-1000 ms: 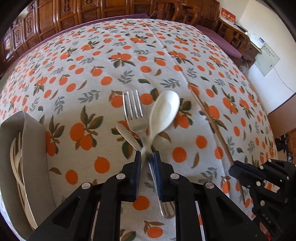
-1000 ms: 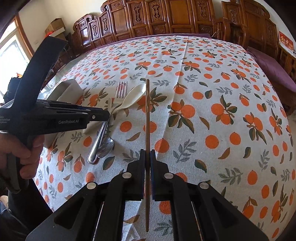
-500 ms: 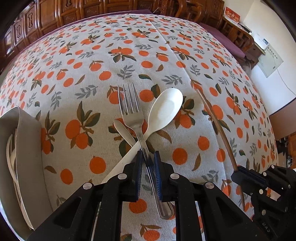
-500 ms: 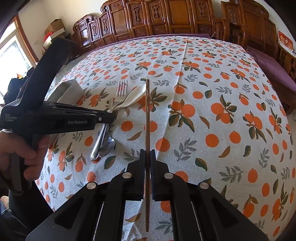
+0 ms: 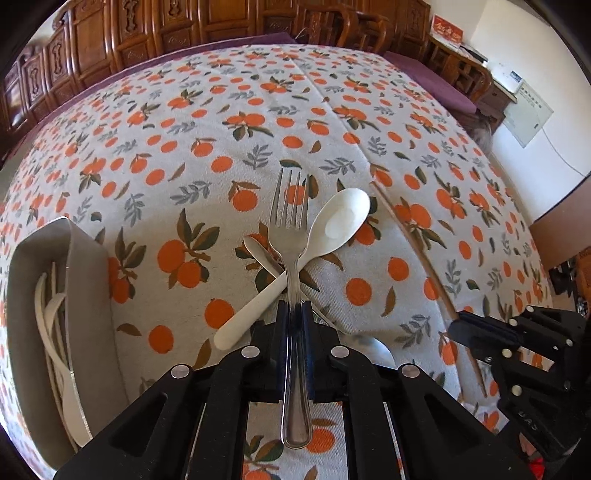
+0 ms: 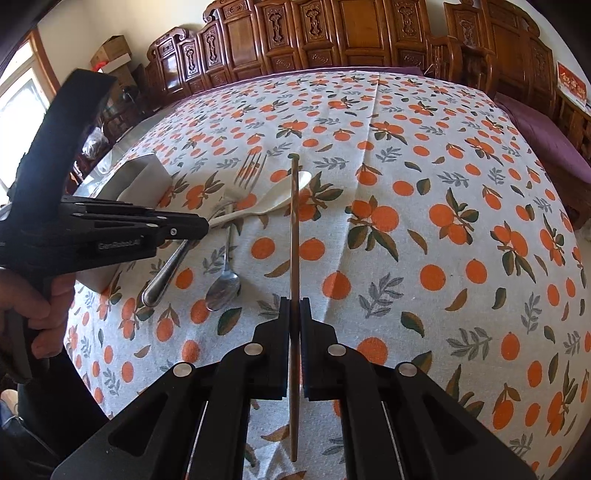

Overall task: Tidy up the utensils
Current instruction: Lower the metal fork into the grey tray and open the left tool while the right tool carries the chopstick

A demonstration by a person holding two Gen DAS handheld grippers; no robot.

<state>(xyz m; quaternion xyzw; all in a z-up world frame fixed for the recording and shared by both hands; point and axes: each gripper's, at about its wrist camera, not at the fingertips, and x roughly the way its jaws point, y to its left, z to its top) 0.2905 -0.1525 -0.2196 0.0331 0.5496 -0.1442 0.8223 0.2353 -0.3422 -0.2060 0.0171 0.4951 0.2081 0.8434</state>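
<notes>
Clearly the left gripper (image 5: 294, 314) is closing on the fork (image 5: 290, 236), pads against its handle, tines pointing away over the white spoon (image 5: 325, 240). The right gripper (image 6: 294, 314) is clenched on a chopstick (image 6: 294, 229), which juts past the spoon's bowl. A metal spoon (image 6: 222, 288) lies just beside the fork's handle end; the grey tray (image 5: 92, 295), already holding white utensils, sits left of the fork. The thin, smooth handle could pivot or slip in the pinch, and the rising fork might drag the white spoon crossed under it. Underneath is an orange-print tablecloth (image 5: 221, 155); carved wooden cabinets (image 6: 332, 29) line the far wall.
</notes>
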